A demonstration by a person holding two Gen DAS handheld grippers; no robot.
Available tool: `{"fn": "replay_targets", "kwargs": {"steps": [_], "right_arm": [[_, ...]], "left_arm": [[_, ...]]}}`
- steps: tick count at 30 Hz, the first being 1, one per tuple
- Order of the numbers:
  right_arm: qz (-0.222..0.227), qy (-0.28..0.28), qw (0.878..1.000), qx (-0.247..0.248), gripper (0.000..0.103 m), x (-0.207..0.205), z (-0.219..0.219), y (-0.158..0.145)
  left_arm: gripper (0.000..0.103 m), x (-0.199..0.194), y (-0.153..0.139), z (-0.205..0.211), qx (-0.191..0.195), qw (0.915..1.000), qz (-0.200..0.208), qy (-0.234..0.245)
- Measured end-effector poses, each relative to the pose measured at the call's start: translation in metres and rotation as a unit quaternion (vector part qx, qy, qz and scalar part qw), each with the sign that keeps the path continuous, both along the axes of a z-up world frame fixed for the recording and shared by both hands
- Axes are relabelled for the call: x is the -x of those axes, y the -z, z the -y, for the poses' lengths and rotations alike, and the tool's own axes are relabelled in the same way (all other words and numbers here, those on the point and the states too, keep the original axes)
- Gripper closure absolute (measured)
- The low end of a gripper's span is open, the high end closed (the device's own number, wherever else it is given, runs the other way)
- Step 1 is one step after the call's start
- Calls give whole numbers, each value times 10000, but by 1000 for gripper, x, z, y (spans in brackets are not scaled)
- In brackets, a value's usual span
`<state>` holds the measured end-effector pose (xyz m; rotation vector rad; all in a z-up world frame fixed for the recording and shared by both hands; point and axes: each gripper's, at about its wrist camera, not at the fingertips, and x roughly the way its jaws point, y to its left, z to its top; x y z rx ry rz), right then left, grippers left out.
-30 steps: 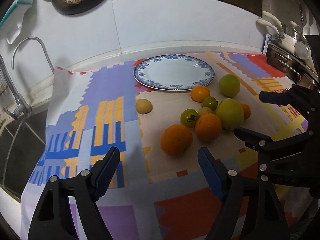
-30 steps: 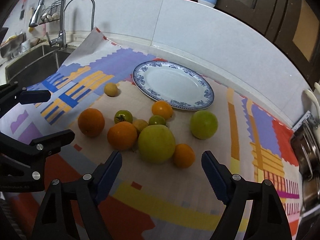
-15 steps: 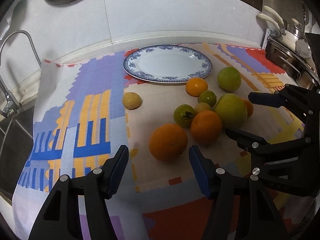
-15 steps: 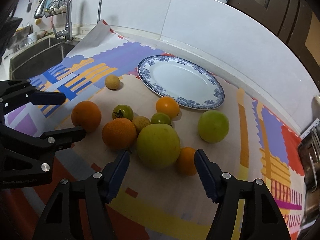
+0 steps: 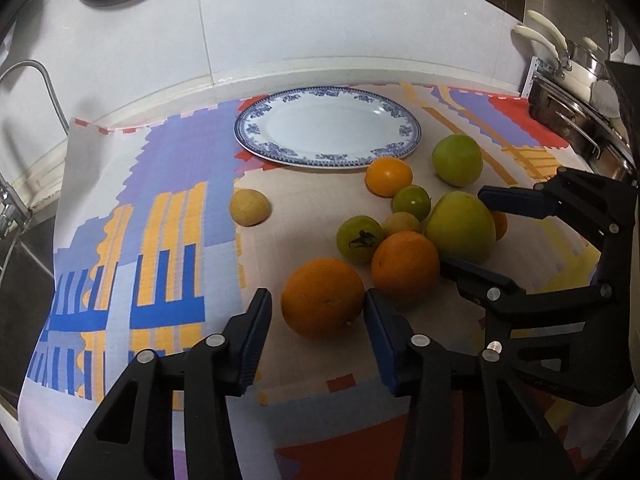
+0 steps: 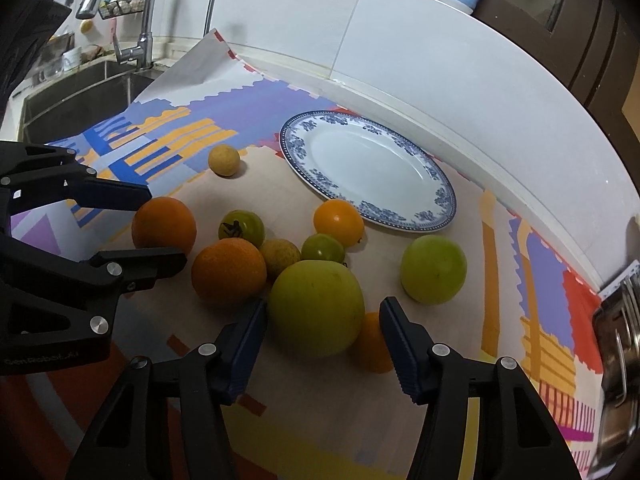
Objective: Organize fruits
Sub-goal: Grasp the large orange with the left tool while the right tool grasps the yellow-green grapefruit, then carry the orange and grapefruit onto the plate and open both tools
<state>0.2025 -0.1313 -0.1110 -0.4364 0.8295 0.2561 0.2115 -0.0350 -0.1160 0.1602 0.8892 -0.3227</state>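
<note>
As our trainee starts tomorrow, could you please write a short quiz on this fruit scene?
1. True or false: the plate already holds fruit.
2. What lies between the left tongs? A) a green tomato B) the large orange C) the big green fruit
3. Which fruit lies alone, apart from the rest?
Key: 1 false, it is bare. 2 B; the tongs have just been closing around it, with a gap showing at one pad. 3 the small yellow fruit.
</note>
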Motion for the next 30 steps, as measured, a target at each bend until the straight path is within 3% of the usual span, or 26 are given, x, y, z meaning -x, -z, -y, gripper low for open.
{"fn": "replay_targets", "kwargs": {"steps": [4,15,30], "right_arm": [[-24,-52,10000,-18,53,0,-2,0],[-36,152,9993,-340,53,6,4,-6],[409,539,9936,-904,53,27,13,-59]], "left_arm": [[62,-1,2,0,56,10000,-32,20],[62,6,-9,-3,167,9998,104,-67],[62,22,-62,-9,410,9964,746,-60]]}}
